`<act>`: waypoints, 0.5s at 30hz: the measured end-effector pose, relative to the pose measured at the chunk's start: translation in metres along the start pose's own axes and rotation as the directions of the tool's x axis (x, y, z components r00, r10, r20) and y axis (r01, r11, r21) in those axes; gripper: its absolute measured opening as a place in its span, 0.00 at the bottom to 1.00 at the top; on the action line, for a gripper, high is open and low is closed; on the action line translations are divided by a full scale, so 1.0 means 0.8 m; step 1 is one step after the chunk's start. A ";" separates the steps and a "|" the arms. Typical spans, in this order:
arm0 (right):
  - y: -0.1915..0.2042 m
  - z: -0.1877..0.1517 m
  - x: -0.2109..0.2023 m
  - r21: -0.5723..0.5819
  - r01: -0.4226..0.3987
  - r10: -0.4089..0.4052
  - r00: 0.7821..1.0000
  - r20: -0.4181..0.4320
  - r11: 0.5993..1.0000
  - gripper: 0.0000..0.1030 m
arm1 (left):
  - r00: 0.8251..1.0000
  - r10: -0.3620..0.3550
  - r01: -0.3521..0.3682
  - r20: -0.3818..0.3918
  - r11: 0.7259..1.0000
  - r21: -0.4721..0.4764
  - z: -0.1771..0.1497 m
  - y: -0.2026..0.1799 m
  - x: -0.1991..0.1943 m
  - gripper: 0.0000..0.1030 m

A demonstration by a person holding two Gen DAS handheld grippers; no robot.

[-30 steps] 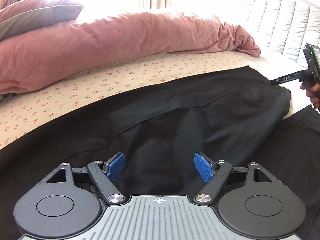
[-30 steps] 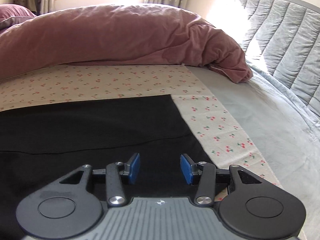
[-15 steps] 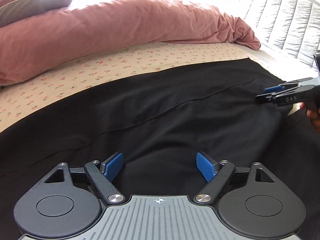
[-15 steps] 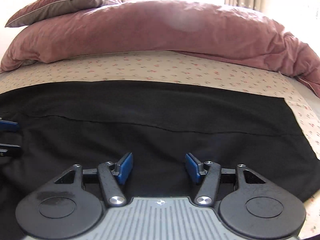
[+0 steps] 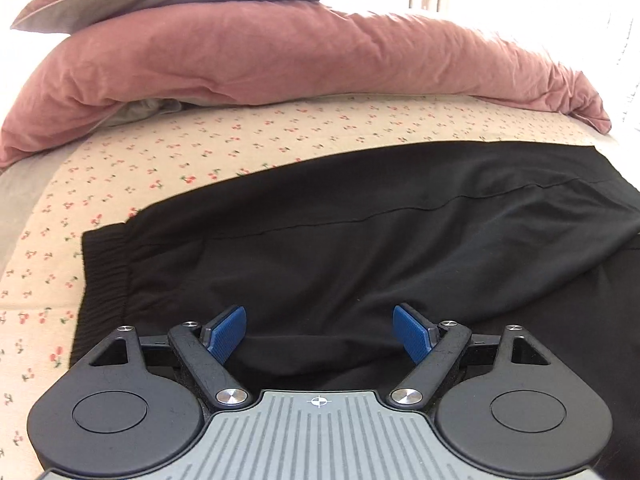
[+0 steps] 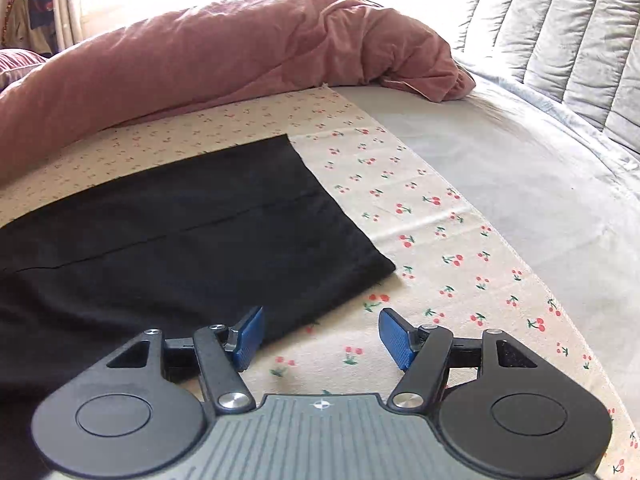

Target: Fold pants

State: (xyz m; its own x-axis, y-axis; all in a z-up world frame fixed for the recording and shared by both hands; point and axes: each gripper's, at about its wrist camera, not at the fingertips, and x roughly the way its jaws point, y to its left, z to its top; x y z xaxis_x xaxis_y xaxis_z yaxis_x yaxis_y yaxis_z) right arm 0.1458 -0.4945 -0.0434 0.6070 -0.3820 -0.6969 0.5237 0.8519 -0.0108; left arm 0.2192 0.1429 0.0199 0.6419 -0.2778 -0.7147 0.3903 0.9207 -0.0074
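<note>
Cherry-print sheet point(image 6: 440, 240) under black pants point(image 5: 360, 248); left hand-held gripper point(image 5: 319, 332) spread, right hand-held gripper point(image 6: 321, 334) opening, empty.

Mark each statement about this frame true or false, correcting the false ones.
1. The black pants lie on a cherry-print sheet. True.
2. The left tongs are clamped on the waistband. False: they are open, over the fabric beside it.
3. The right tongs hold the leg hem. False: they are opening with nothing between them.
4. A pink duvet lies beyond the pants. True.
</note>
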 end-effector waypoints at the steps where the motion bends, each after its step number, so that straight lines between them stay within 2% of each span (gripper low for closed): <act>1: 0.009 0.003 -0.003 -0.005 -0.027 0.027 1.000 0.007 1.000 0.66 | 1.000 0.015 -0.015 0.009 1.000 -0.002 0.003 0.003 -0.002 0.81; 5: 0.070 0.019 -0.013 -0.045 -0.129 0.129 0.992 -0.004 0.991 0.68 | 0.996 0.085 -0.085 0.029 0.996 0.008 0.020 0.013 0.005 0.83; 10: 0.154 0.035 -0.008 -0.067 -0.231 0.227 0.971 -0.072 0.971 0.69 | 0.987 0.156 -0.157 0.033 0.987 0.031 0.045 0.026 0.034 0.83; 15: 0.222 0.041 0.005 -0.085 -0.297 0.283 0.949 -0.139 0.951 0.69 | 0.981 0.190 -0.194 0.040 0.974 0.114 0.068 0.027 0.073 0.83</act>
State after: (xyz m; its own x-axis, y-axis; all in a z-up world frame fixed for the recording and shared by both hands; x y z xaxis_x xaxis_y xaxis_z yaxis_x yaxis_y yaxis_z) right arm 0.2610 -0.3563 -0.0246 0.6409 -0.0711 -0.7643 0.2675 0.9540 0.1356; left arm 0.3005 0.1316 0.0159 0.7306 -0.1083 -0.6742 0.3313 0.9195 0.2113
